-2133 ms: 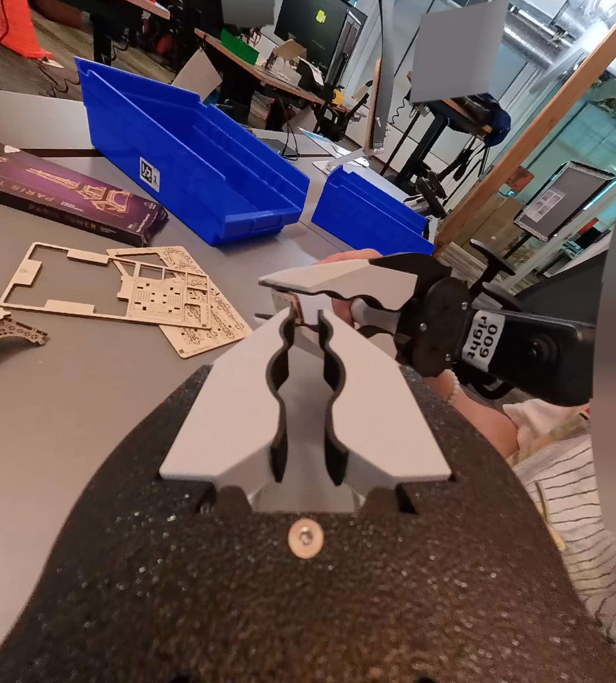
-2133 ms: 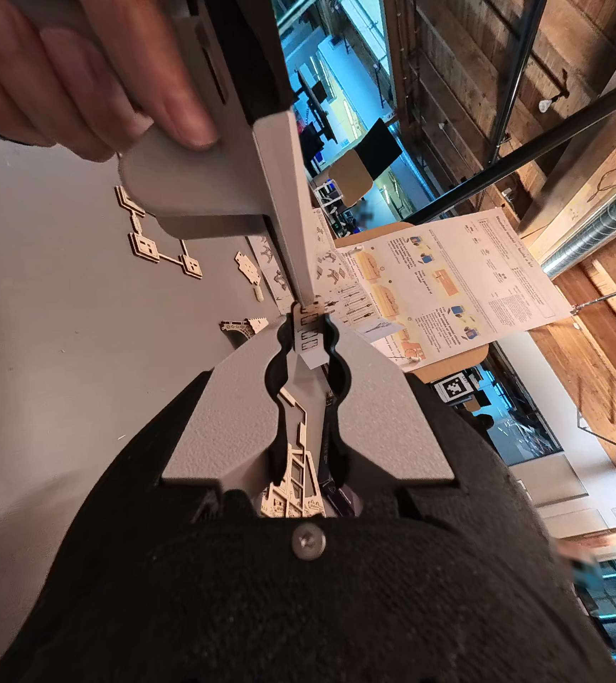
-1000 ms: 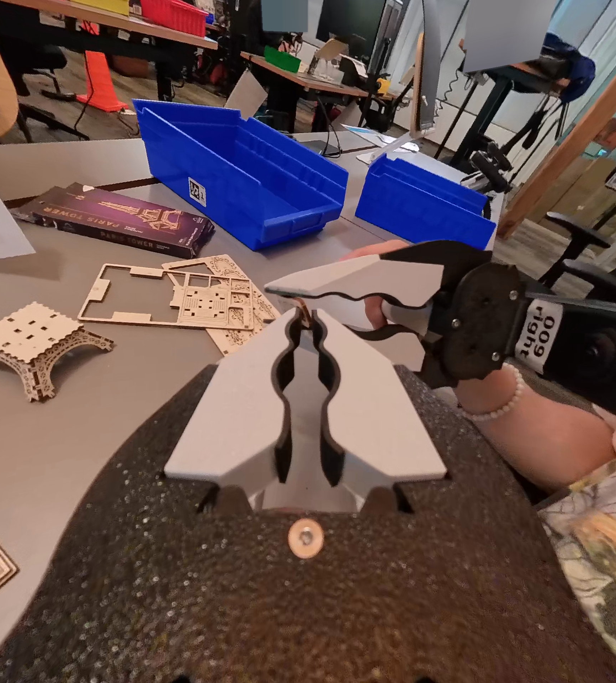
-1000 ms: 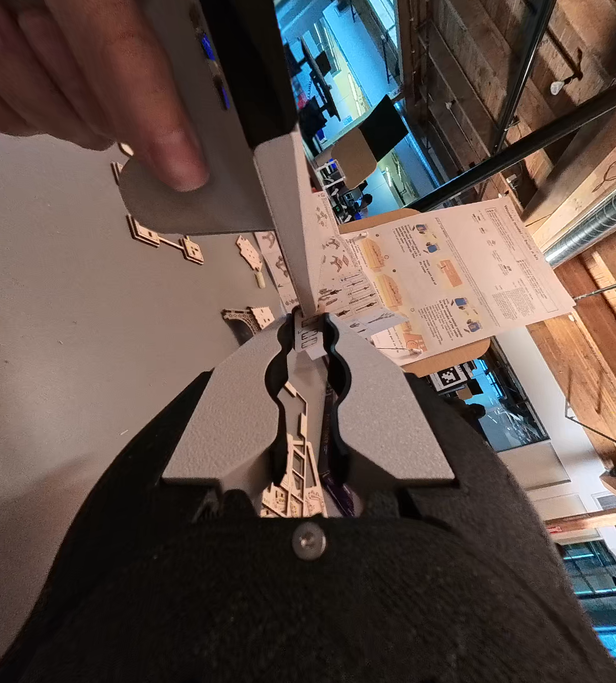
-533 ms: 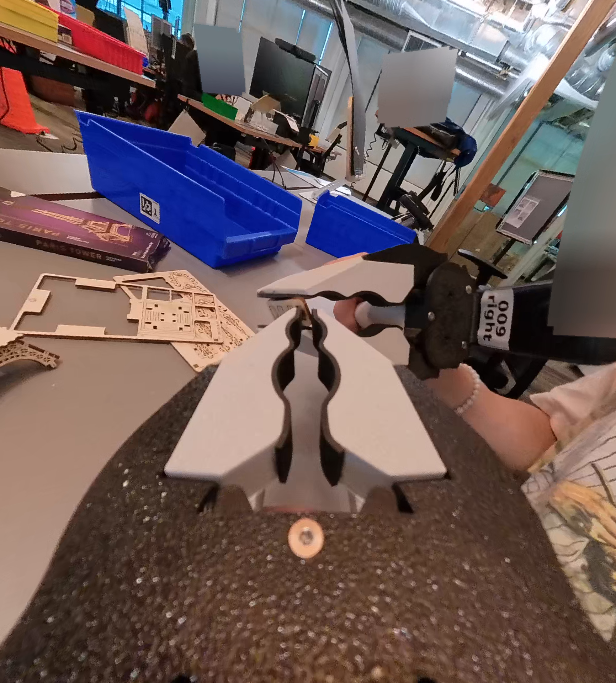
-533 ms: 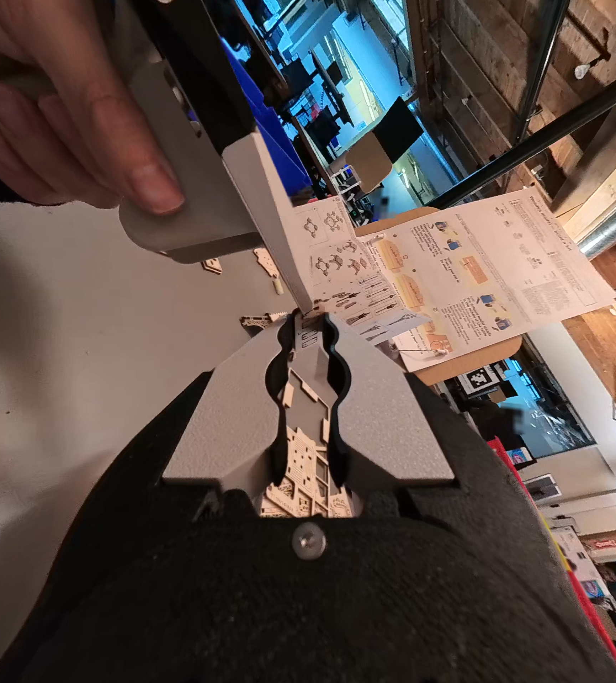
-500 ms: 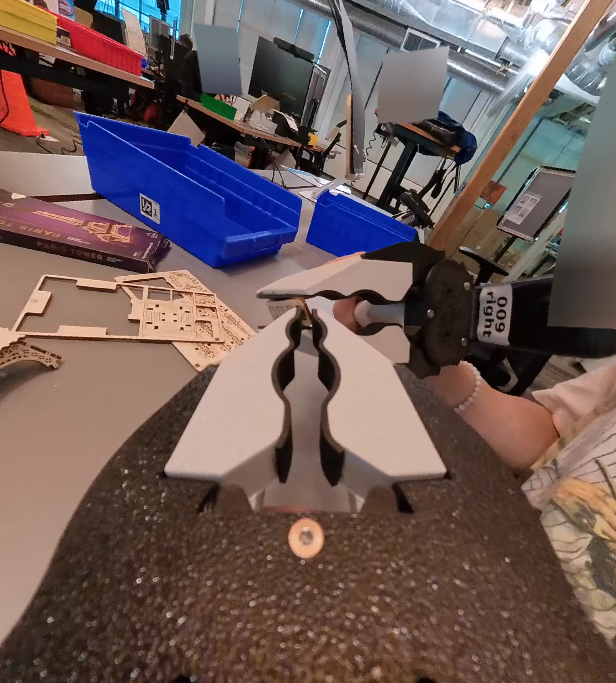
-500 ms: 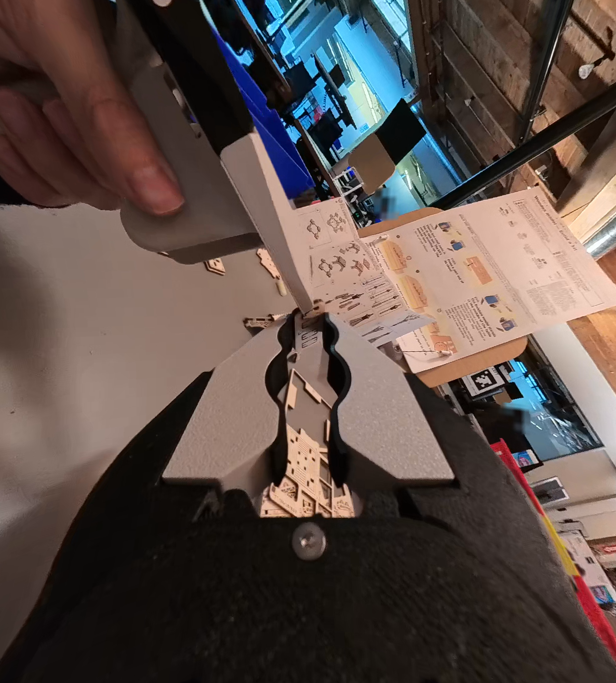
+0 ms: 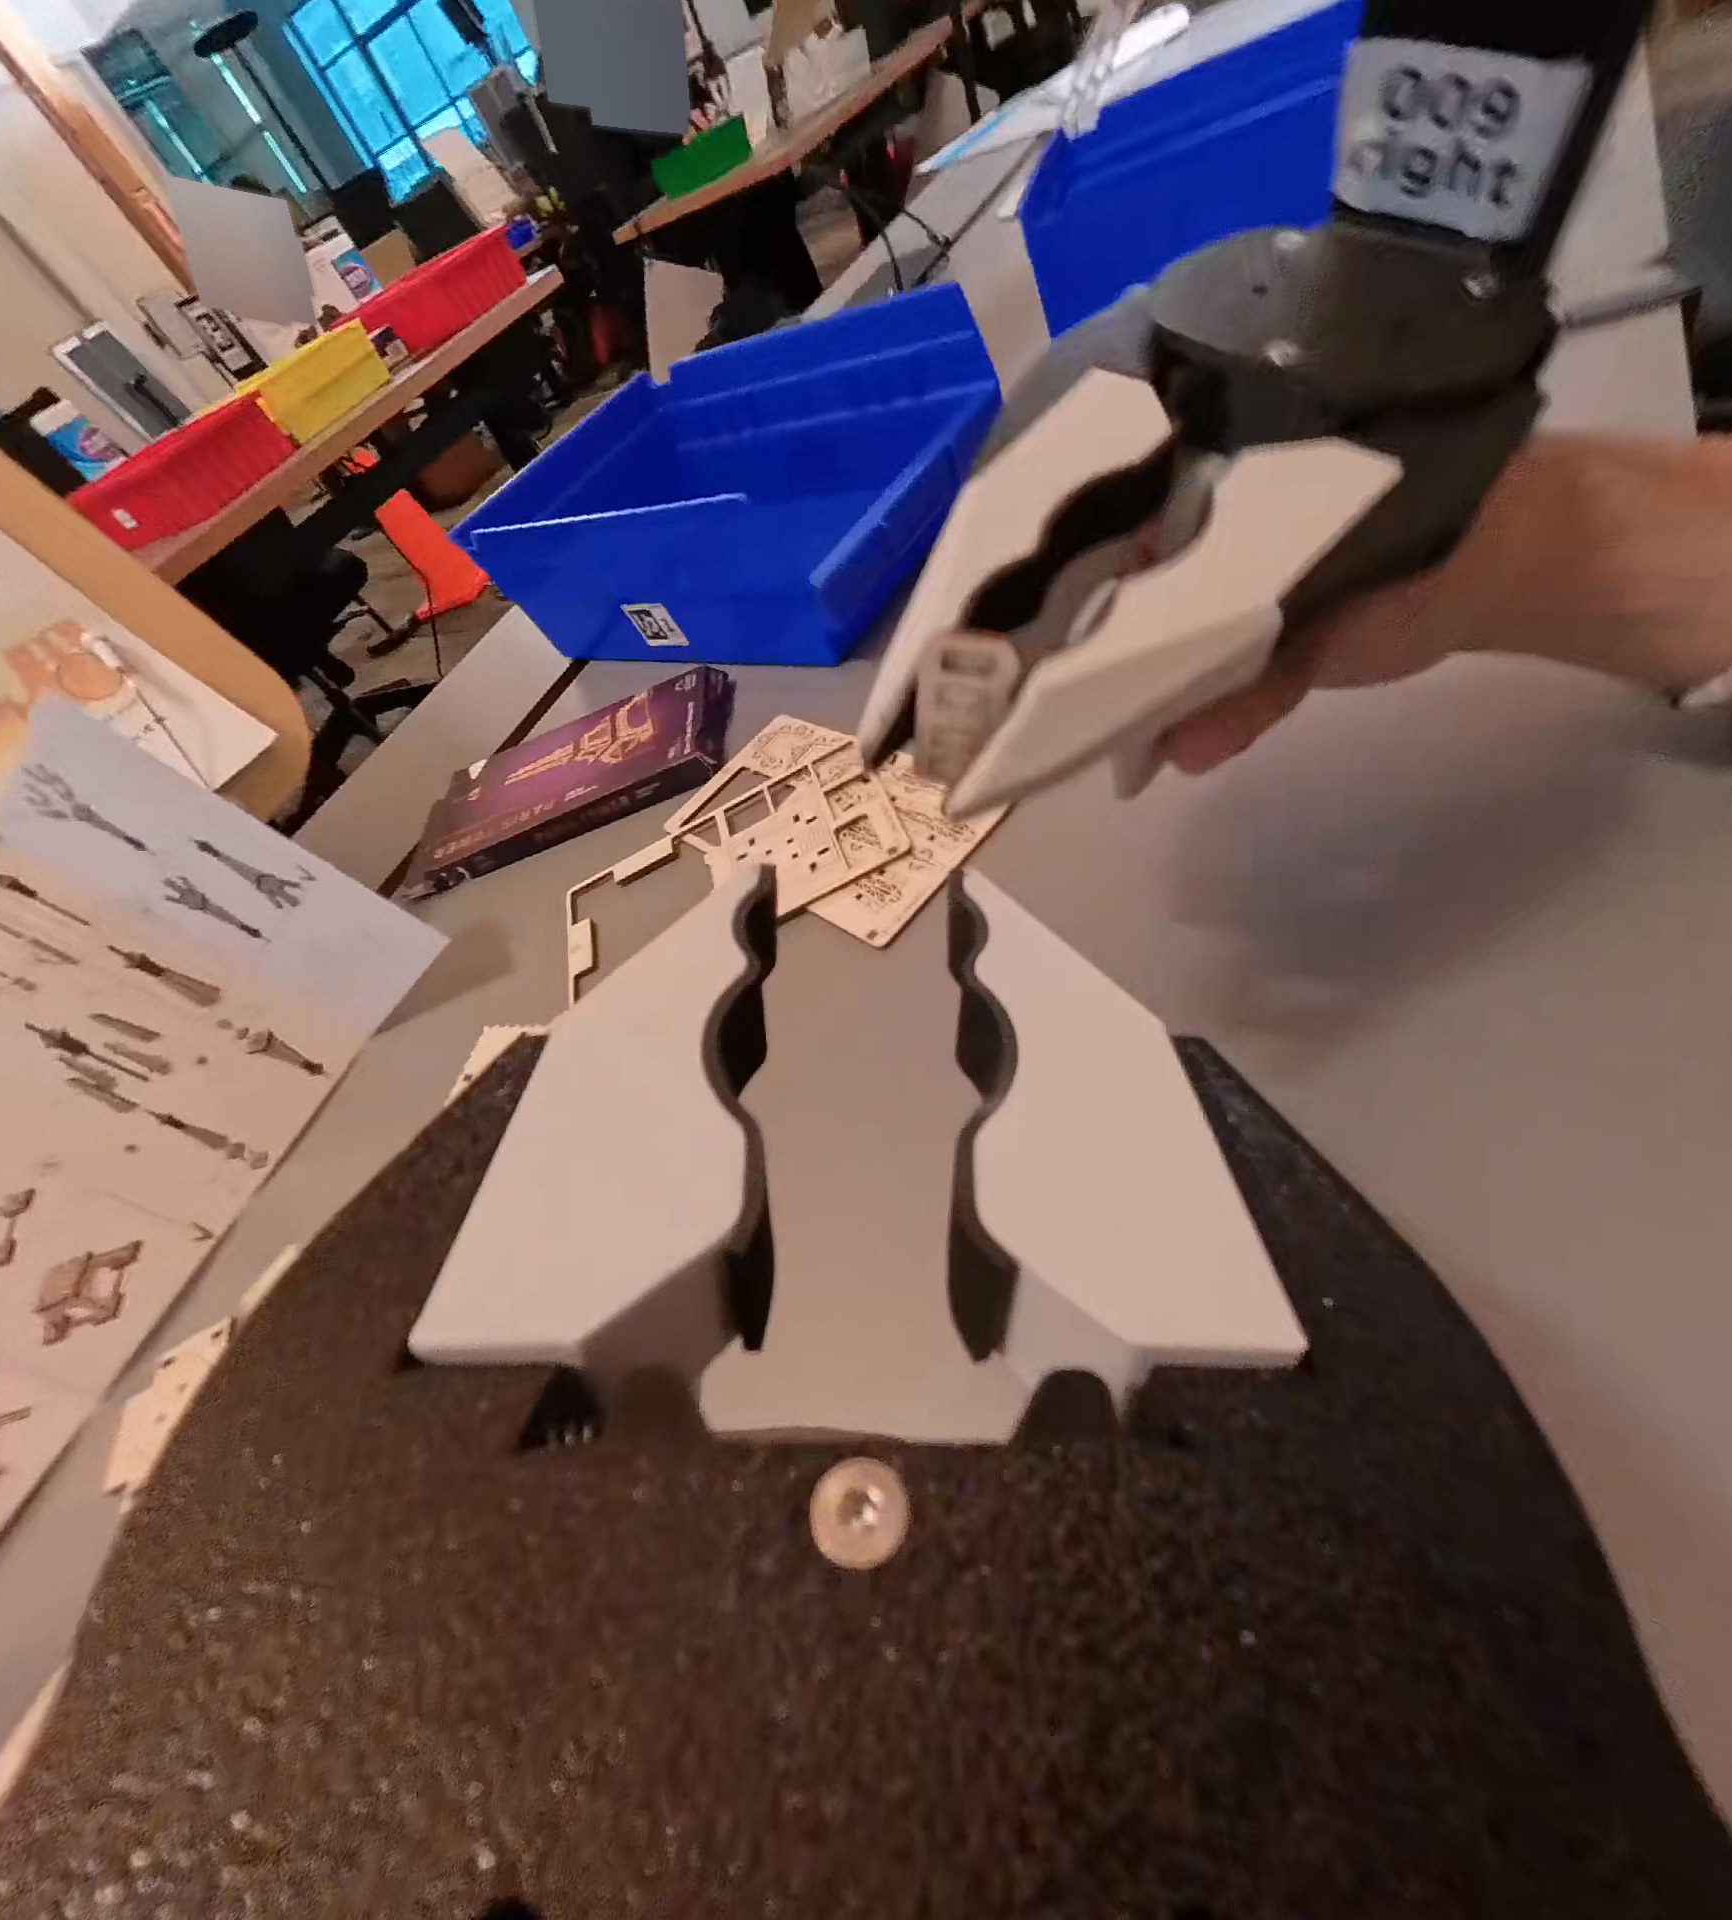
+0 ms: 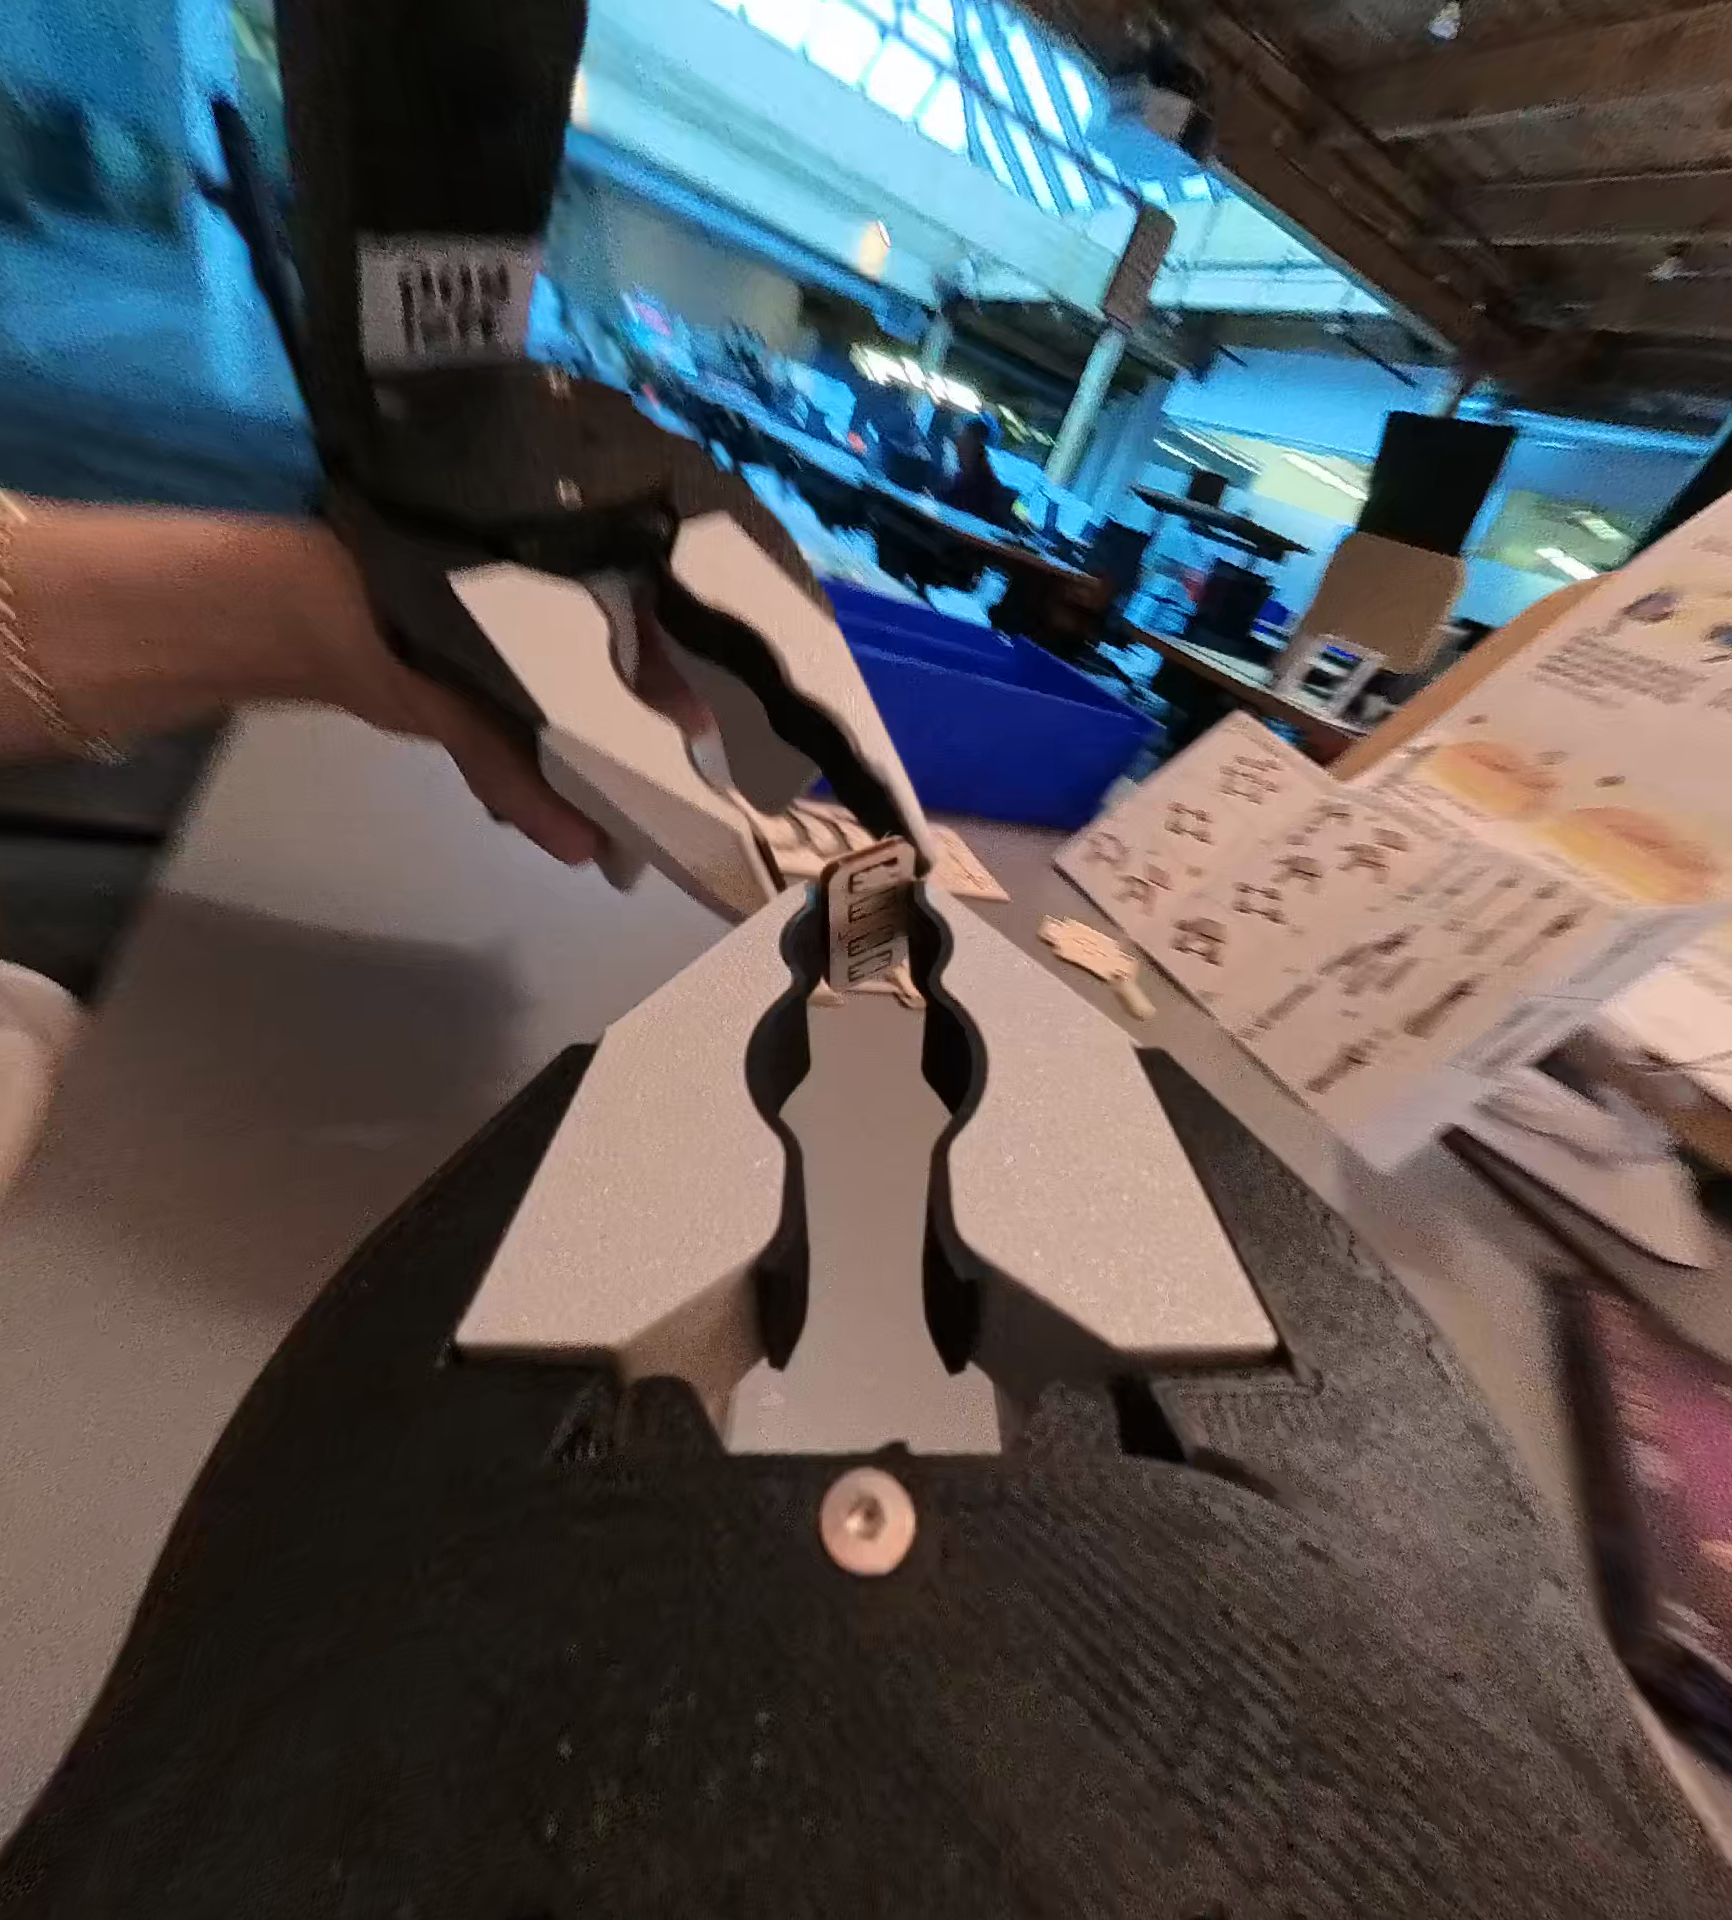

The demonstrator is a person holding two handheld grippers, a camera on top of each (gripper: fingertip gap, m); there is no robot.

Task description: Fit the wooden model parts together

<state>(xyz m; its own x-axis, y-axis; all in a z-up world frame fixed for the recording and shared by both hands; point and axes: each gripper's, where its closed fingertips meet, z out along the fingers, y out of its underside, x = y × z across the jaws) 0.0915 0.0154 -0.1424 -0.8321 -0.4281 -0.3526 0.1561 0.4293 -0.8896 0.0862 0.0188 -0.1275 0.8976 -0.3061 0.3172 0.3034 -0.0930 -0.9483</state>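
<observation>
My right gripper (image 10: 867, 906) is shut on a small slotted wooden part (image 10: 864, 920), which stands upright between its tips. In the left wrist view the right gripper (image 9: 919, 774) hangs tips-down just above the wooden part sheets (image 9: 820, 847), with the same part (image 9: 961, 691) in its tips. My left gripper (image 9: 857, 899) is open and empty, low over the grey table (image 9: 1361, 1039), a short way in front of the right gripper. In the right wrist view the left gripper (image 10: 826, 868) is open, just beyond my right tips.
A purple box (image 9: 581, 790) and a blue bin (image 9: 737, 540) lie behind the sheets, with a second blue bin (image 9: 1174, 177) farther back. An instruction sheet (image 9: 114, 1039) lies on the left; it also shows in the right wrist view (image 10: 1361, 904), beside a small loose wooden piece (image 10: 1090, 951). The grippers are tip to tip, or close to it.
The left gripper has opened and drawn away from the right one, where before both tips met at the small part. The right gripper keeps the part and now points down at the table.
</observation>
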